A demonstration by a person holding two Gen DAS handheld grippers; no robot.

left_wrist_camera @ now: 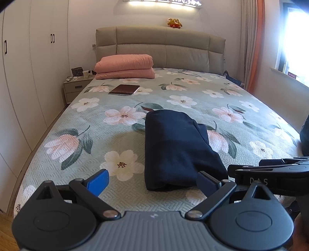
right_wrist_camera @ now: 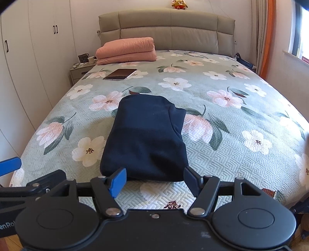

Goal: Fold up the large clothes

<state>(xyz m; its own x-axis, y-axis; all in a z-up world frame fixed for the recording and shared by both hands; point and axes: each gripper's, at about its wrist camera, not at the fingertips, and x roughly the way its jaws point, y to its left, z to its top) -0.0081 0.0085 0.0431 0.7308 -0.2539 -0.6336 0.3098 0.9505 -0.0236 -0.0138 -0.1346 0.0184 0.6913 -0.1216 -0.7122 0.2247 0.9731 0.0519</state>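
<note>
One folded navy garment (right_wrist_camera: 143, 139), one pink folded quilt (right_wrist_camera: 126, 50), one tablet (right_wrist_camera: 120, 74), one plush toy (right_wrist_camera: 180, 4) — and two hand-held grippers, left (left_wrist_camera: 152, 182) and right (right_wrist_camera: 154, 180).

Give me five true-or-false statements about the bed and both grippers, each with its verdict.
1. The navy garment lies folded on the bed. True.
2. The left gripper grips the garment. False: it is open, holding nothing.
3. A tablet lies beside the pink quilt. True.
4. The right gripper is shut. False: it is open.
5. The plush toy sits on the nightstand. False: it is above the headboard.
</note>
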